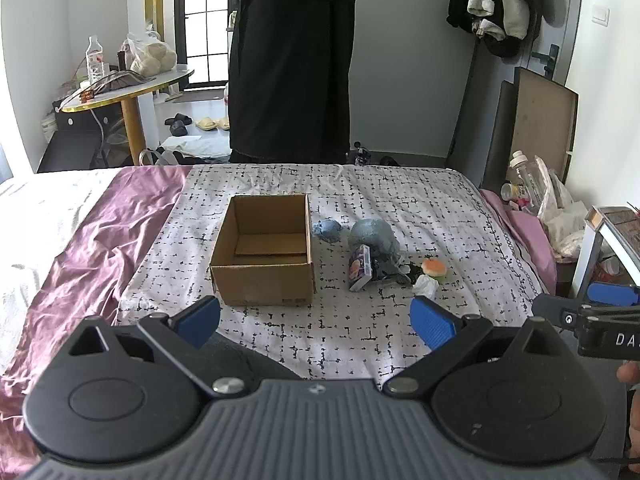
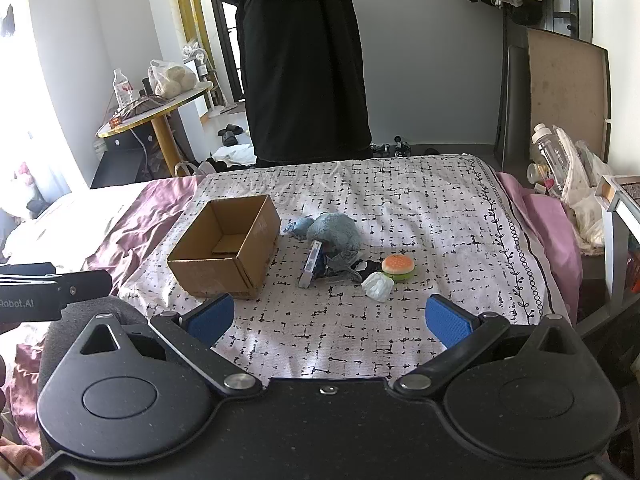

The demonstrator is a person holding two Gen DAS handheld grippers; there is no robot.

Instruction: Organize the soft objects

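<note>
An open, empty cardboard box (image 1: 264,248) (image 2: 226,246) sits on the patterned bed cover. To its right lie a small blue plush piece (image 1: 328,230) (image 2: 300,226), a larger blue-grey plush toy (image 1: 374,236) (image 2: 336,232), a small printed card box (image 1: 360,272) (image 2: 312,264), a burger-shaped squishy (image 1: 434,269) (image 2: 398,266) and a crumpled white tissue (image 1: 426,286) (image 2: 378,285). My left gripper (image 1: 316,320) is open and empty, hovering in front of the box. My right gripper (image 2: 328,320) is open and empty, in front of the toys.
A person in a black robe (image 1: 292,60) stands at the far end of the bed. A round table (image 1: 128,88) with a bottle and bags is at the back left. A cluttered bedside stand (image 2: 568,184) is at the right. Purple sheet (image 1: 100,232) lies left of the cover.
</note>
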